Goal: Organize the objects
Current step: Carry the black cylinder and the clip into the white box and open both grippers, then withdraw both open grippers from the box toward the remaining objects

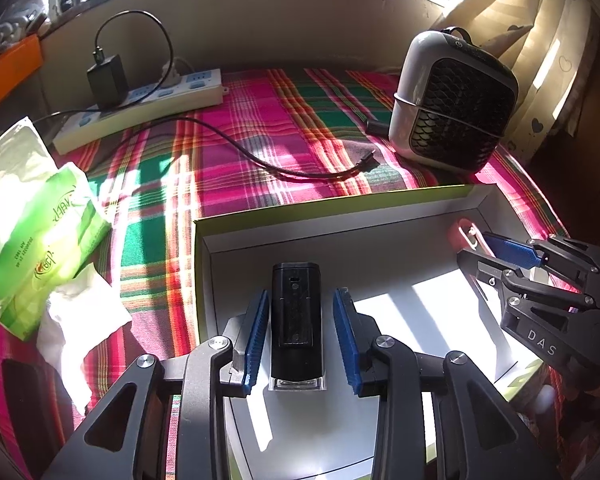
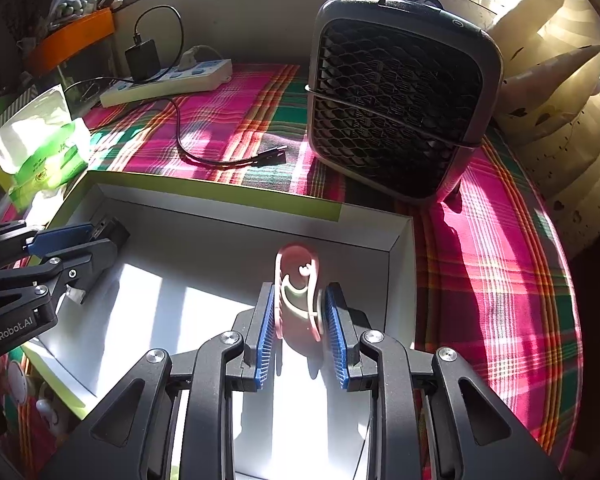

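Note:
A white-lined box with a yellow-green rim (image 1: pixel 340 205) (image 2: pixel 220 193) lies on the plaid cloth. A black oblong device (image 1: pixel 297 320) lies on the box floor at its left side. My left gripper (image 1: pixel 300 296) (image 2: pixel 96 236) is open around the device, with a gap at each blue pad. At the box's right side a pink clip with white curls (image 2: pixel 298 292) (image 1: pixel 462 229) stands upright. My right gripper (image 2: pixel 300 286) (image 1: pixel 480 244) is shut on the clip, and both pads lie against its sides.
A grey fan heater with a black grille (image 1: pixel 452 100) (image 2: pixel 396 108) stands behind the box at the right. A white power strip (image 1: pixel 140 100) with a black charger, a loose black cable (image 1: pixel 260 160) and a green tissue pack (image 1: pixel 48 240) are to the left.

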The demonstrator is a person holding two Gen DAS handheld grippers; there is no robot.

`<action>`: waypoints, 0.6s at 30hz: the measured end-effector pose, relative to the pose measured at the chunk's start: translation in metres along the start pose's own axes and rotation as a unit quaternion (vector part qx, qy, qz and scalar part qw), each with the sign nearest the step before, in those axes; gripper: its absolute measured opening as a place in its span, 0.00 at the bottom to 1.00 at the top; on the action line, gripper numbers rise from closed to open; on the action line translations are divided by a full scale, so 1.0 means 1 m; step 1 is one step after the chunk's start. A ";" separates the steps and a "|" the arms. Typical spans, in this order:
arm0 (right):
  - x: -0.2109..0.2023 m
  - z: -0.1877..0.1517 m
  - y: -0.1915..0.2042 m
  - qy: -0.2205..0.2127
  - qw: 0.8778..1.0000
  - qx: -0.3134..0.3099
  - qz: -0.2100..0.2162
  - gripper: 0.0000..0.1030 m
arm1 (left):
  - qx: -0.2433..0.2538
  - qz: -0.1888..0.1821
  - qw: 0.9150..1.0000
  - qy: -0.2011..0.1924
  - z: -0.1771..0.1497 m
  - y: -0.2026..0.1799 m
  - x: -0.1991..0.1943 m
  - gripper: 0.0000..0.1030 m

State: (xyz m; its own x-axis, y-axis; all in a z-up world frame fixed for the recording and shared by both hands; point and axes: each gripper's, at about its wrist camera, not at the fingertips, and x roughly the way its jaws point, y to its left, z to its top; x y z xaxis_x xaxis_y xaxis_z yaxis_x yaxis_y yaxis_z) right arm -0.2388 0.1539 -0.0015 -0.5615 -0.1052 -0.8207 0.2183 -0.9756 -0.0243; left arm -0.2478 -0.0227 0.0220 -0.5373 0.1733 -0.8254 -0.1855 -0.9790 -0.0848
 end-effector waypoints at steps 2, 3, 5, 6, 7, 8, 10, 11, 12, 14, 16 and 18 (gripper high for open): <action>-0.003 -0.002 -0.001 -0.002 1.000 0.003 0.001 0.34 | 0.000 0.000 1.000 -0.003 0.000 0.000 -0.003 0.35; -0.004 -0.002 -0.002 -0.003 1.000 0.005 0.002 0.35 | -0.002 0.000 1.000 -0.004 0.000 0.001 -0.004 0.35; -0.007 -0.003 -0.002 -0.007 1.000 0.007 0.005 0.38 | -0.006 0.000 1.000 -0.007 0.000 0.003 -0.007 0.36; -0.009 -0.004 -0.002 -0.009 1.000 0.007 0.004 0.38 | -0.007 0.001 1.000 -0.009 -0.001 0.003 -0.009 0.36; -0.011 -0.004 -0.002 -0.011 1.000 0.008 0.003 0.39 | -0.007 0.001 1.000 -0.011 -0.001 0.004 -0.012 0.36; -0.013 -0.005 -0.003 -0.014 1.000 0.009 0.004 0.39 | -0.008 -0.001 1.000 -0.014 -0.002 0.004 -0.014 0.37; -0.017 -0.006 -0.003 -0.017 1.000 0.013 0.006 0.40 | -0.008 -0.004 1.000 -0.018 -0.003 0.004 -0.020 0.37; -0.019 -0.007 -0.003 -0.019 1.000 0.013 0.006 0.42 | -0.007 -0.004 1.000 -0.022 -0.005 0.004 -0.023 0.37; -0.022 -0.008 -0.003 -0.022 1.000 0.013 0.007 0.43 | -0.007 -0.004 1.000 -0.023 -0.006 0.004 -0.025 0.38; -0.026 -0.010 -0.003 -0.026 1.000 0.014 0.006 0.44 | -0.006 -0.005 1.000 -0.026 -0.008 0.002 -0.030 0.38; -0.031 -0.012 -0.003 -0.029 0.999 0.017 0.008 0.44 | -0.006 -0.004 1.000 -0.029 -0.011 0.002 -0.035 0.38; -0.035 -0.015 -0.004 -0.032 0.999 0.019 0.008 0.44 | -0.007 -0.006 0.999 -0.032 -0.014 0.001 -0.039 0.38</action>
State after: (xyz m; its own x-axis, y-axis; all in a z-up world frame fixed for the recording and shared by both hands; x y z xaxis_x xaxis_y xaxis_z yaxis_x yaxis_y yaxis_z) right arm -0.2077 0.1641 0.0189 -0.6087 -0.1321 -0.7824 0.1974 -0.9803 0.0119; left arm -0.2151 -0.0325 0.0463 -0.5873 0.1921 -0.7862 -0.1816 -0.9779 -0.1033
